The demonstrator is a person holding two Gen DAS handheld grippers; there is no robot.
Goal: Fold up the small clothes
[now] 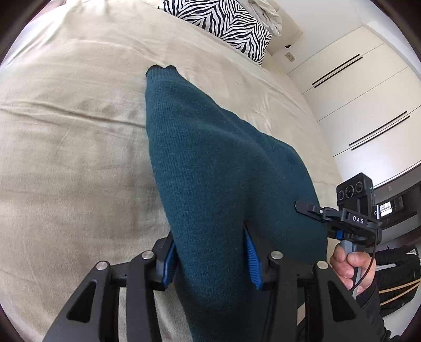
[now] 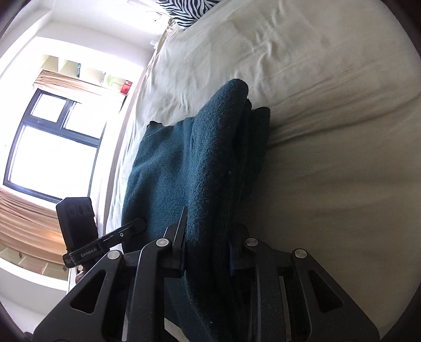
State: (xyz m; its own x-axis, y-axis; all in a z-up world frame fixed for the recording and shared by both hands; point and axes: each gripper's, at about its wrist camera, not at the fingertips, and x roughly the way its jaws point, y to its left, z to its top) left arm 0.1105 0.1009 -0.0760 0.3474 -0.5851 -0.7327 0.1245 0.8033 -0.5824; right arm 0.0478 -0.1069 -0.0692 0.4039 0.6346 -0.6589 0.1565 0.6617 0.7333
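A dark teal knitted garment (image 1: pixel 210 163) is held up over a beige bed (image 1: pixel 65 131), its far end resting on the sheet. My left gripper (image 1: pixel 210 252) is shut on its near edge, blue pads pressed on both sides of the fabric. My right gripper (image 2: pixel 208 242) is shut on the other near corner of the same garment (image 2: pixel 197 157), which bunches in thick folds between its fingers. The right gripper also shows at the right of the left wrist view (image 1: pixel 313 209), gripped by a hand. The left gripper shows at the left of the right wrist view (image 2: pixel 131 229).
A zebra-print pillow (image 1: pixel 226 21) lies at the head of the bed. White wardrobe doors (image 1: pixel 355 92) stand to the right of the bed. A window (image 2: pixel 52 147) with a beige curtain is to the left. The beige sheet (image 2: pixel 329 131) spreads wide around the garment.
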